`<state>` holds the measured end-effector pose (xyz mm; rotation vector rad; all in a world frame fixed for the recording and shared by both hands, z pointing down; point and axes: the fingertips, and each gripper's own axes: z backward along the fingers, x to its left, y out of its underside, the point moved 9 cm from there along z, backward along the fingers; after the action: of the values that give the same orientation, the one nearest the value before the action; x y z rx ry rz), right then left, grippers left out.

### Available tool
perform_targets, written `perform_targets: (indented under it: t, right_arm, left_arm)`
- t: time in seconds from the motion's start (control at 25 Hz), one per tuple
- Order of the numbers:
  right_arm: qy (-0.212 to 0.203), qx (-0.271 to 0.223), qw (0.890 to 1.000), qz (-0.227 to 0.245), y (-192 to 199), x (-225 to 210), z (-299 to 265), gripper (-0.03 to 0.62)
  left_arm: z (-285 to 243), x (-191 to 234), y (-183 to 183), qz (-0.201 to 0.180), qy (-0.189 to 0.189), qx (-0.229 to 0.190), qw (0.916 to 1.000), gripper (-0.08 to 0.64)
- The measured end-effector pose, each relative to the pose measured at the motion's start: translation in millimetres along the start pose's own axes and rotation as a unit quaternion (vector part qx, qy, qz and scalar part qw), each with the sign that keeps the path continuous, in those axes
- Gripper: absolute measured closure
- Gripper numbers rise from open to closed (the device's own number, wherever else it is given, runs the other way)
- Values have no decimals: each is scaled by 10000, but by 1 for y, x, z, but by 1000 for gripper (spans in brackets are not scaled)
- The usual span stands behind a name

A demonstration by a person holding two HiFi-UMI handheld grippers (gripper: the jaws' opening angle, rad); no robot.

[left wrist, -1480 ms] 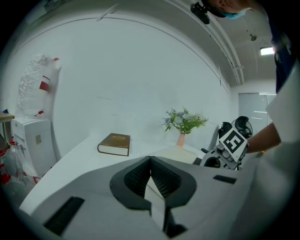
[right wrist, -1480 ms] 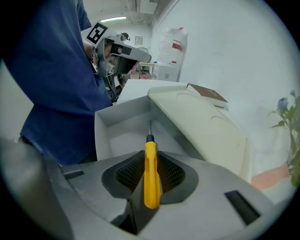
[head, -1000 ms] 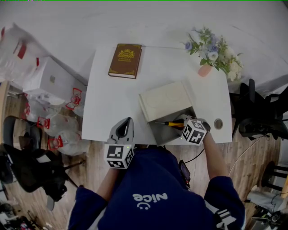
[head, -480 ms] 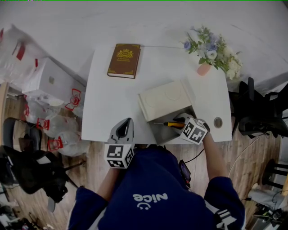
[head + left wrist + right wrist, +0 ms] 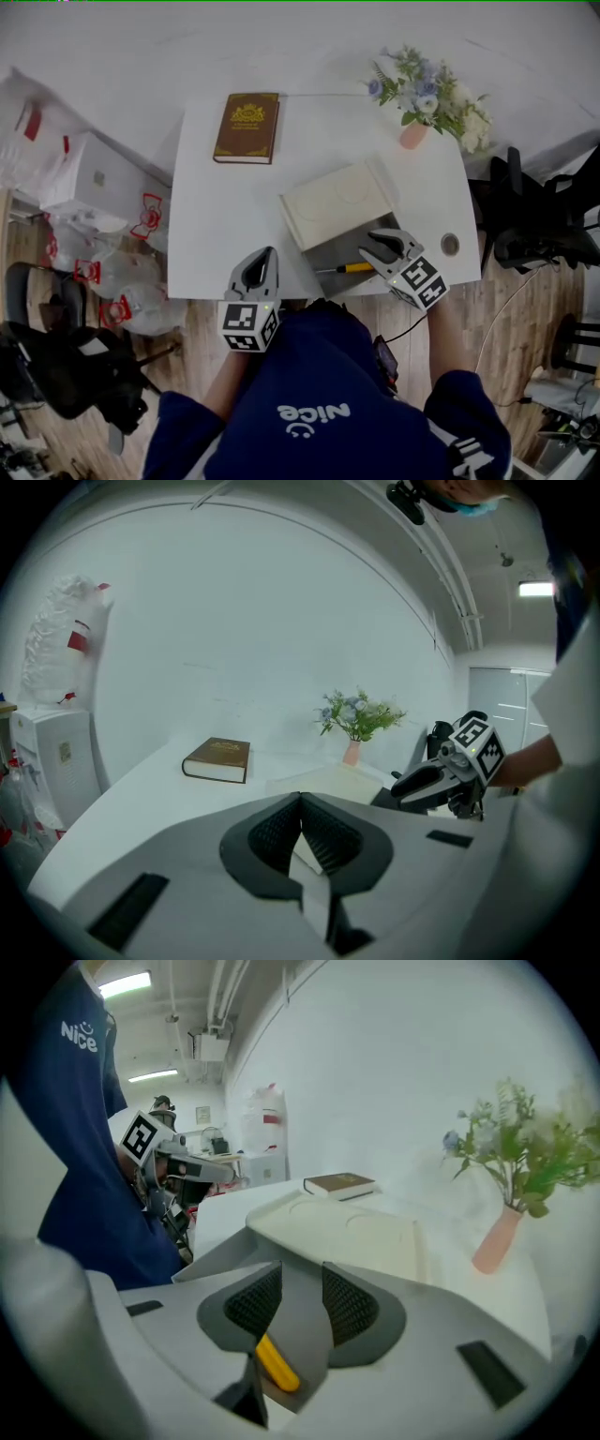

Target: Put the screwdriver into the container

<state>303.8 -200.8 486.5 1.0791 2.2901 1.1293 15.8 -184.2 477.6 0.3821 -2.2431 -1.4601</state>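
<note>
1. Our right gripper's (image 5: 372, 246) jaws have just been opening, empty; the left gripper's (image 5: 265, 253) are closed.
2. The screwdriver (image 5: 343, 269) lies in the container (image 5: 330, 249), by the table's (image 5: 234, 216) front edge.
3. Light and rigid, we judge; hold its handle (image 5: 358, 267).

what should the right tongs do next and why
Probably draw the right tongs up and back, clear of the grey container. They have just been opening and grip nothing; the yellow-handled screwdriver already lies in the container below them, so the placing looks done.
</note>
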Motion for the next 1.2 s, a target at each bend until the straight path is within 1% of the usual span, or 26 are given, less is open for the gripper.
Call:
perform_targets:
  t: [0.08,0.2,0.36,0.44,0.6,0.72,0.8,1.0,1.08,1.2]
  right_arm:
    - [365,-240,9990,-39,-3,1,8,442]
    - [887,-599,9941,-193,-8,5,24,442]
    - [1534,-1161,9804,-431,-16,13,41,442]
    - [1747,-1267,9750,-523,-15,19,43,442]
    - [2006,-1399,9668,-739,-7,32,44,442]
    - [2254,-1553,9554,-1110,3,42,48,442]
    - [2366,-1572,9499,-1304,10,48,48,442]
    - [2473,-1550,9461,-1405,18,54,50,450]
    - [2532,-1591,9437,-1417,20,56,54,487]
    - [2566,-1615,9417,-1458,23,56,56,520]
  left_arm:
    - [-1,-1,0,-8,57,-3,10000,543]
    - [0,-5,0,-7,144,-26,9999,543]
    - [-1,-10,-3,-61,270,-119,9995,543]
    - [-1,-13,-3,-72,328,-142,9993,543]
    - [0,-18,1,-88,373,-173,9991,543]
    - [1,-21,1,-122,385,-229,9989,543]
    - [1,-23,1,-143,398,-255,9988,543]
    - [2,-26,2,-176,427,-290,9985,543]
    - [3,-28,2,-180,441,-295,9984,543]
    - [3,-30,3,-197,461,-311,9983,543]
